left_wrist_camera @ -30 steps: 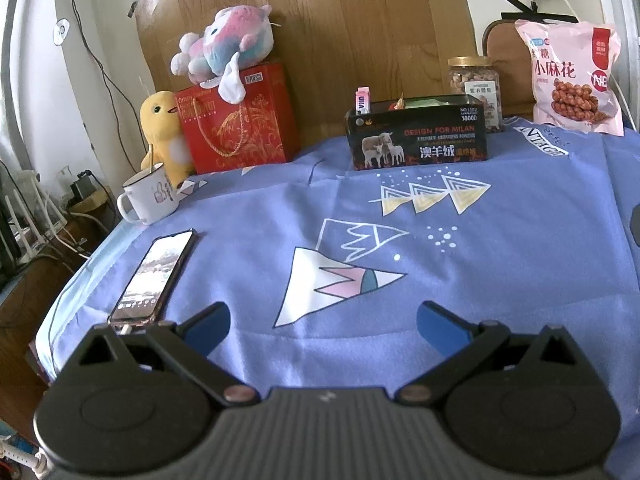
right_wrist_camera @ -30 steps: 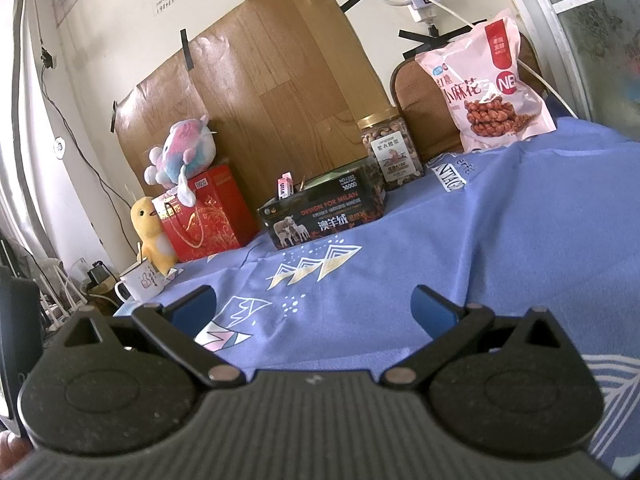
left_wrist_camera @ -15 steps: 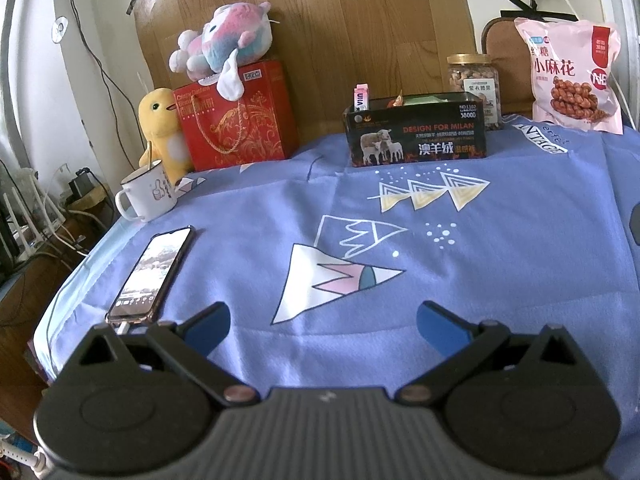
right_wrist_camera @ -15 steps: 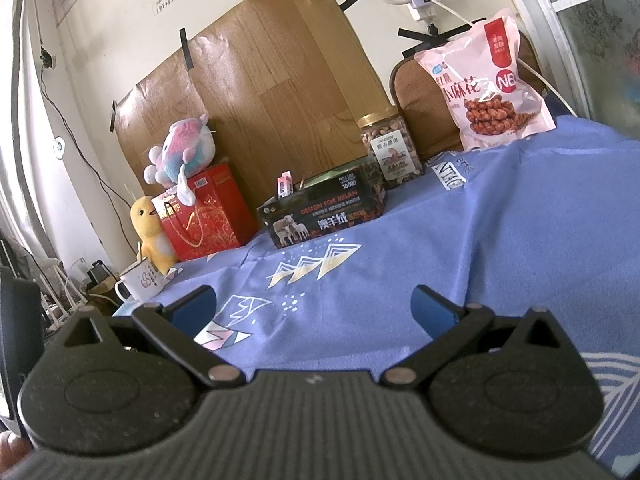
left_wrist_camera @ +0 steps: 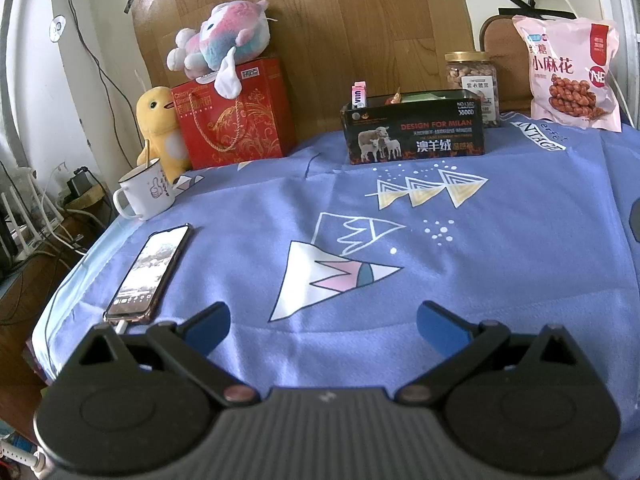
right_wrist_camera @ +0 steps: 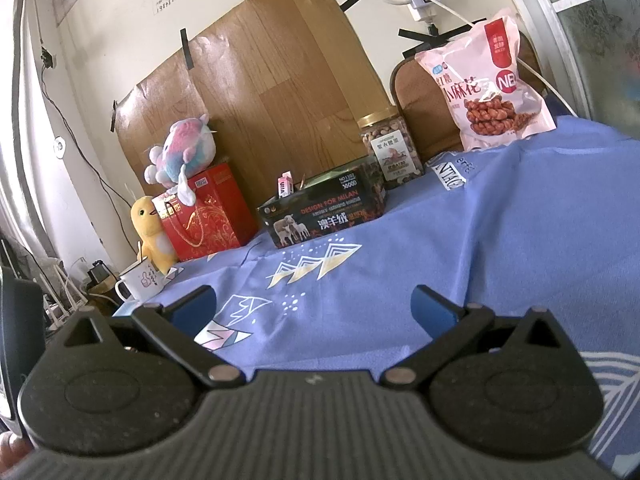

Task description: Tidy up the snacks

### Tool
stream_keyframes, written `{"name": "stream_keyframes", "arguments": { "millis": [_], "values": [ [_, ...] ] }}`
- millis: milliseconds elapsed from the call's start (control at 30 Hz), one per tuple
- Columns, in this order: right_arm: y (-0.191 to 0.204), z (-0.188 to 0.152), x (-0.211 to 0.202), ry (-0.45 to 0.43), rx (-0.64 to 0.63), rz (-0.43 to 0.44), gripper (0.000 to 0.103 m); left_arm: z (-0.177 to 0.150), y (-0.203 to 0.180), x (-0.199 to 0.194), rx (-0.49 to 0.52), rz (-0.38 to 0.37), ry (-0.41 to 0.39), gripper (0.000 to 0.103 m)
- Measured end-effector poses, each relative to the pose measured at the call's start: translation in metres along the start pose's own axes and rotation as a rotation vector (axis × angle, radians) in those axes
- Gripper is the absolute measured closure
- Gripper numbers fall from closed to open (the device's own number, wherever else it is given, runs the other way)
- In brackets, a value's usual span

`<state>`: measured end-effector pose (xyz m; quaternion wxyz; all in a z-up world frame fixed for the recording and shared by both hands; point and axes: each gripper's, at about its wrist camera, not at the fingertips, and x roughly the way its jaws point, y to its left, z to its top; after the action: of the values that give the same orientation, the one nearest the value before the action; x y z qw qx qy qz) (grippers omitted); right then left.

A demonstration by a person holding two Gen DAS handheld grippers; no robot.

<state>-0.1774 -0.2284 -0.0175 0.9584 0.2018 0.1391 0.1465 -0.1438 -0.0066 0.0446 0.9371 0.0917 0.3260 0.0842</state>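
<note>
Black snack box (left_wrist_camera: 414,130) lies long side across the far blue tablecloth (left_wrist_camera: 500,240), printed face forward – left gripper (left_wrist_camera: 322,324) and right gripper (right_wrist_camera: 314,306) both spread, empty

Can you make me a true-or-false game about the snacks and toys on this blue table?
1. The pink snack bag leans upright at the back of the table. True.
2. The left gripper is squeezing the phone. False: it is open and holds nothing; the phone lies flat on the blue cloth.
3. The colorful plush toy sits on top of the red gift bag. True.
4. The nut jar lies on its side. False: it stands upright behind the black box.
5. The right gripper carries the white mug. False: it is open and empty; the mug stands beside the yellow duck toy.
</note>
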Motion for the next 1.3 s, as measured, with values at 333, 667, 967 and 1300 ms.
{"name": "stream_keyframes", "arguments": {
  "millis": [333, 667, 967, 1300],
  "values": [
    [0.0, 0.0001, 0.0, 0.0, 0.0, 0.0, 0.0, 0.0003, 0.0005, 0.0, 0.001, -0.001, 0.001, 0.0],
    [-0.0002, -0.0001, 0.0001, 0.0, 0.0, 0.0, 0.0, -0.0005, -0.0022, -0.0002, 0.003, -0.007, 0.005, 0.0],
    [-0.0003, 0.0001, 0.0003, 0.001, 0.0, 0.0, 0.0, -0.0007, -0.0007, 0.001, 0.005, -0.014, 0.009, 0.0],
    [0.0, 0.0003, 0.0003, 0.002, 0.0, 0.0, 0.0, -0.0008, 0.0009, 0.0022, 0.004, -0.028, 0.013, 0.0]
  ]
}}
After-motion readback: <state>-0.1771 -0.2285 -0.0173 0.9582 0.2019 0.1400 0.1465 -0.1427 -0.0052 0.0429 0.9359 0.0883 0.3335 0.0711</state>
